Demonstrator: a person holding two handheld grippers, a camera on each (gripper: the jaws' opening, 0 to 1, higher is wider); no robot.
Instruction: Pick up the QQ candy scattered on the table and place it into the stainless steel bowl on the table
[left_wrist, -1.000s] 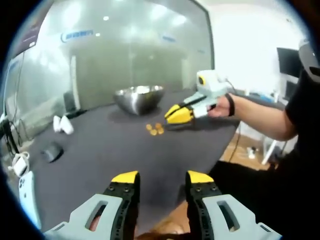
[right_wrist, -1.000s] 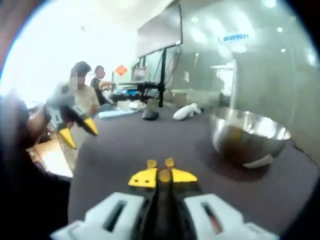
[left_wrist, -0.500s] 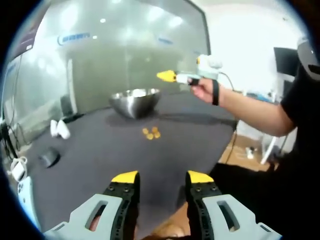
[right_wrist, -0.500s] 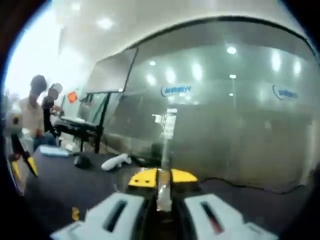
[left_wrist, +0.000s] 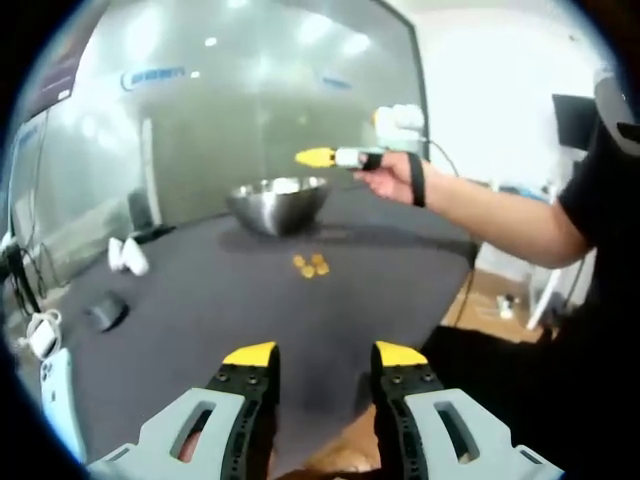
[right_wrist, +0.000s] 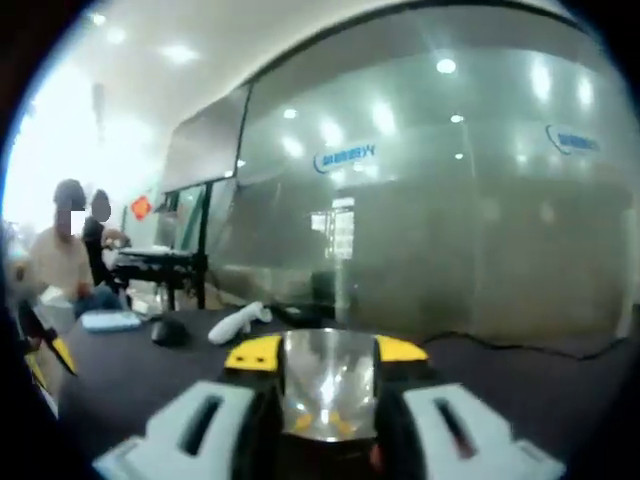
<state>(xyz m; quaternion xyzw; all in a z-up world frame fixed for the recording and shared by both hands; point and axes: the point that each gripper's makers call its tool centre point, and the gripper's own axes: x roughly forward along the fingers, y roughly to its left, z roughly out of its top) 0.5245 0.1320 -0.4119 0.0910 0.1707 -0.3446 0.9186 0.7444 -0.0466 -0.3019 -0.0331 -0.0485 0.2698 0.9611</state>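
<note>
In the left gripper view, the left tool (left_wrist: 323, 357) sits low at the near edge of the dark grey surface (left_wrist: 200, 300), its two yellow-tipped jaws spread apart with nothing between them. Further in, toward the middle of the surface, a small cluster of orange QQ candies (left_wrist: 311, 265) lies on the bare top. Off toward the left edge are a dark computer mouse (left_wrist: 104, 313) and, further back, a white handheld controller (left_wrist: 127, 254). Beyond the candies, near the far edge, stands the round stainless steel bowl (left_wrist: 277, 203). The right tool (left_wrist: 312, 157), held in a person's hand (left_wrist: 388, 178), hangs in the air over the bowl's right rim, yellow tips pointing left; from this side I cannot tell how its jaws stand.

In the right gripper view, the right tool (right_wrist: 325, 350) has its jaws parted, and the shiny inside of the bowl (right_wrist: 322, 385) shows between them, with yellow-orange candies (right_wrist: 322, 420) at its bottom; nothing is held in the jaws. Past it, the mouse (right_wrist: 169, 331) and controller (right_wrist: 238, 322) lie on the surface before a frosted glass wall (right_wrist: 450, 220). Two people (right_wrist: 68, 250) sit at far left.
</note>
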